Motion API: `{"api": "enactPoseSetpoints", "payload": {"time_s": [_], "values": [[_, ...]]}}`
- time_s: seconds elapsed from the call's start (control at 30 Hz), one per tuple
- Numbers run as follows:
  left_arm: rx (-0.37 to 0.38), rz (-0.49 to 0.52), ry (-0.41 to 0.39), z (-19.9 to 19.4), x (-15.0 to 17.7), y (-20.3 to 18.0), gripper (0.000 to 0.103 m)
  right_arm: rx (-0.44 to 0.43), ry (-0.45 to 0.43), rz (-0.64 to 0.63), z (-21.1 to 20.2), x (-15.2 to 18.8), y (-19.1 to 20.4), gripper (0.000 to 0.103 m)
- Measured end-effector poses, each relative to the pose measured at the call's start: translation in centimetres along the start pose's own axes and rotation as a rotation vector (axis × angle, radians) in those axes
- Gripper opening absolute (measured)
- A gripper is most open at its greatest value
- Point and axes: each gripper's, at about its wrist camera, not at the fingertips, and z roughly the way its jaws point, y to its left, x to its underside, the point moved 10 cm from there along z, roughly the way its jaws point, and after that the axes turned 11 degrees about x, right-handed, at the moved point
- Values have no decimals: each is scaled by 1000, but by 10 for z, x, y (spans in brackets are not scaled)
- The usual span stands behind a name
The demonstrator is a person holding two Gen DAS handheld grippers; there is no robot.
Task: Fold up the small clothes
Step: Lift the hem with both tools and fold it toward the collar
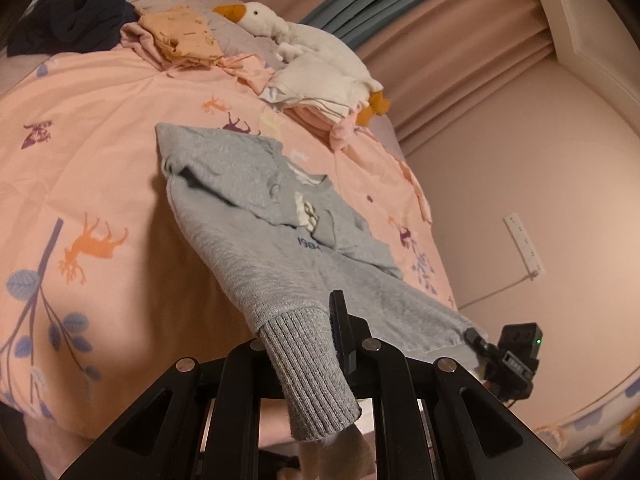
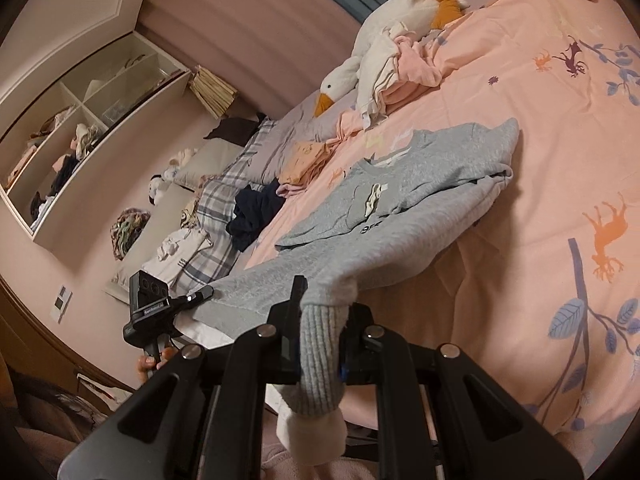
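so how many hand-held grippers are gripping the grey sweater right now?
2. Left hand-held gripper pinches one ribbed end of the grey sweater; right hand-held gripper pinches the other ribbed end. None hidden.

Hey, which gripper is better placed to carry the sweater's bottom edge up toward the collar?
Neither alone. The left gripper and the right gripper are each shut on a bottom corner of the grey sweater, its hem lifted off the pink duvet. Probably move both together.
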Motion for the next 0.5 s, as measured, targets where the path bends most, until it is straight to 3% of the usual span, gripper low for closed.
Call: {"api": "enactPoseSetpoints", "payload": {"time_s": [0.27, 0.5], "values": [[-20, -28, 23, 21, -30, 14, 11, -46, 16, 83, 24, -28, -12, 16], [-21, -94, 21, 58, -84, 47, 11, -19, 36, 152, 71, -81, -33, 16]]}}
